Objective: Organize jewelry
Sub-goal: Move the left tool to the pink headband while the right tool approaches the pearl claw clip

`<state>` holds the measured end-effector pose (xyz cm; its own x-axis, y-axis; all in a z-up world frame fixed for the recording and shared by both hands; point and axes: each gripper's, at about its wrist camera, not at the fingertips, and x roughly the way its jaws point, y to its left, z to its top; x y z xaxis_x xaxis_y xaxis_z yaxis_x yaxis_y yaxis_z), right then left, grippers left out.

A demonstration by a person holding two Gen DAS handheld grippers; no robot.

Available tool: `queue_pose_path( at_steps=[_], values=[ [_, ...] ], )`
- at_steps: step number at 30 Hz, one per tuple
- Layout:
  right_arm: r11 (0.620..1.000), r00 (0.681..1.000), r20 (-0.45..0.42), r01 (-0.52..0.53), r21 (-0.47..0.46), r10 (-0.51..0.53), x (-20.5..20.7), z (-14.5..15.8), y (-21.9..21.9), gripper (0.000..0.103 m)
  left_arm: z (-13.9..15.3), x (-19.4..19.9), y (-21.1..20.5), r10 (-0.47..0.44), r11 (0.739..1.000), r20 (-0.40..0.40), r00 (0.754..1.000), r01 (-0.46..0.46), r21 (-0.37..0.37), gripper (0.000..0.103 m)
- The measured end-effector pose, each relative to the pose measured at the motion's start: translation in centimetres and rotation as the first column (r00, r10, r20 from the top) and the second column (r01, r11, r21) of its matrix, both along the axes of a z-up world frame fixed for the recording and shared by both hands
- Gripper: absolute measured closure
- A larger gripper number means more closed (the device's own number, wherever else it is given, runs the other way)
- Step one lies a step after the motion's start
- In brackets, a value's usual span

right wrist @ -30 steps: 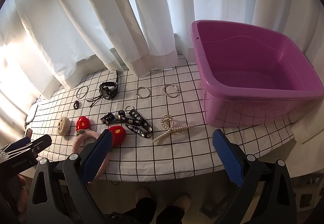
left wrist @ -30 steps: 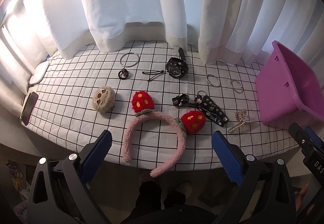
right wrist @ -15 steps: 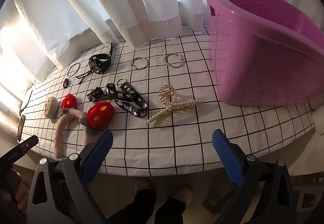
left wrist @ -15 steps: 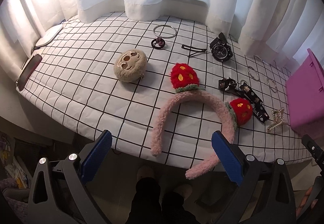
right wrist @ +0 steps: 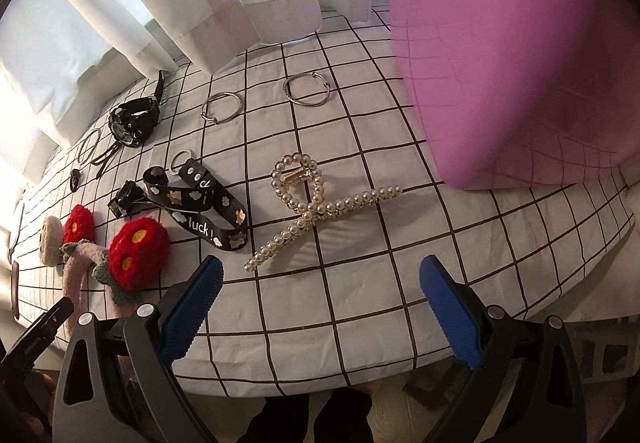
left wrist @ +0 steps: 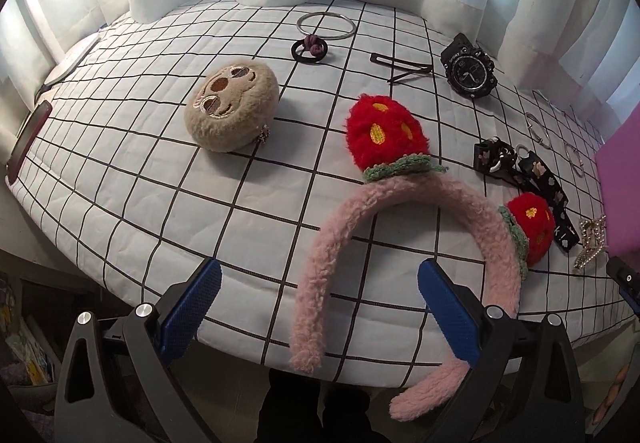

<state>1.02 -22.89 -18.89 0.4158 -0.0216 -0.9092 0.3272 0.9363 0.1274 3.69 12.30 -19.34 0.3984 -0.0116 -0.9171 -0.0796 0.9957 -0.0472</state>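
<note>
Since a sec ago I've dropped both claws in close: left gripper [left wrist: 318, 299] over the pink headband [left wrist: 404, 211], right gripper [right wrist: 320, 303] just short of the pearl hair clip [right wrist: 320, 203]. Both spread wide, holding nothing. Nothing sorted yet afaict; purple bin [right wrist: 500, 63] interior not visible. Watch [left wrist: 470, 69], rings, lanyard [right wrist: 200, 211] etc all still on the cloth.

- Left wrist cam: low at my counter [left wrist: 120, 179] edge, close, facing the curtains.
- Right wrist cam: same edge, further right.
- Shared: headband [left wrist: 404, 211] [right wrist: 80, 263], watch [left wrist: 470, 69] [right wrist: 132, 119].
</note>
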Motion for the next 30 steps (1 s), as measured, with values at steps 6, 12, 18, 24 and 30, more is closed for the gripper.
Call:
queue_pose_path(
  at_steps=[6,12,18,24,30],
  values=[
    [0.995,0.993,-0.077,0.095,-0.004,-0.095,1.4,-2.6,-0.9,0.009,-0.8,0.8,-0.6,-0.041,0.999,0.0,0.999,0.041,0.016,0.006],
    [0.988,0.985,-0.077,0.157,0.011,-0.155,2.4,-3.2,-1.0,0.009,-1.8,1.5,-0.6,-0.061,0.998,-0.011,0.998,0.061,0.025,0.006],
    [0.969,0.966,-0.093,0.244,0.044,-0.239,2.9,-3.6,-1.4,0.009,-2.4,2.0,-0.5,-0.08,0.996,-0.017,0.997,0.08,0.027,0.006],
    [0.959,0.954,-0.092,0.284,-0.02,-0.284,3.9,-4.3,-1.3,0.009,-2.9,2.2,-0.3,-0.076,0.996,-0.012,0.997,0.076,0.039,0.006],
    [0.955,0.958,-0.053,0.275,-0.108,-0.282,4.8,-4.8,-0.3,0.009,-3.2,2.8,-0.8,-0.094,0.994,0.012,0.995,0.093,0.053,0.005]
  ],
)
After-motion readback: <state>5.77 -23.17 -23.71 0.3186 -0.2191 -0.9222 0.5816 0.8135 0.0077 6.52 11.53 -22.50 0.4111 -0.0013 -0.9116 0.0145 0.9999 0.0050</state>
